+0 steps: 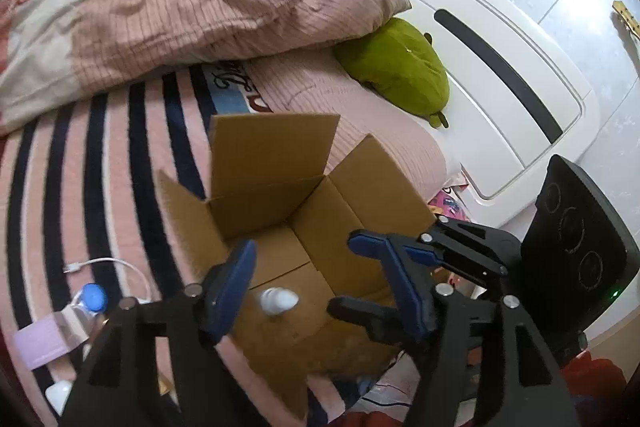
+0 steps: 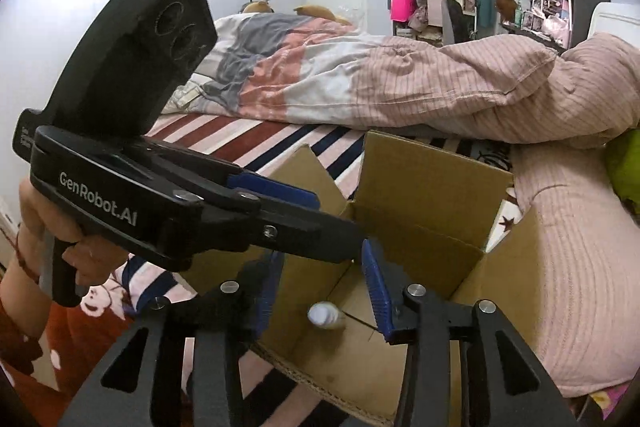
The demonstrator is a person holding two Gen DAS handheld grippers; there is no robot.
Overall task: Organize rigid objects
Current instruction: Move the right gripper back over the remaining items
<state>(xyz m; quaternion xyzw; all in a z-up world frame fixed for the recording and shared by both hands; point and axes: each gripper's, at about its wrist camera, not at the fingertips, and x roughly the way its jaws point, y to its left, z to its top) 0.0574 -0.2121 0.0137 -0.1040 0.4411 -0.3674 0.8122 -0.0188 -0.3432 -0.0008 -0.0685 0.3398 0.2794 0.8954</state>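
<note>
An open cardboard box [image 1: 276, 203] stands on the striped bed, also in the right wrist view [image 2: 432, 187]. A small white-capped bottle [image 1: 279, 300] shows blurred inside it, between my open fingers; it also shows in the right wrist view [image 2: 326, 315]. My left gripper [image 1: 320, 291] is open above the box's near edge. My right gripper [image 2: 324, 295] is open over the box, and appears in the left wrist view [image 1: 352, 275] at the box's right side. A blue-capped bottle [image 1: 91, 301] lies on the bed left of the box.
A rumpled pink quilt [image 1: 180, 23] lies behind the box. A green plush [image 1: 396, 67] rests by the white headboard [image 1: 500, 39]. A white cable [image 1: 108, 263] and a pink packet [image 1: 44, 343] lie left of the box.
</note>
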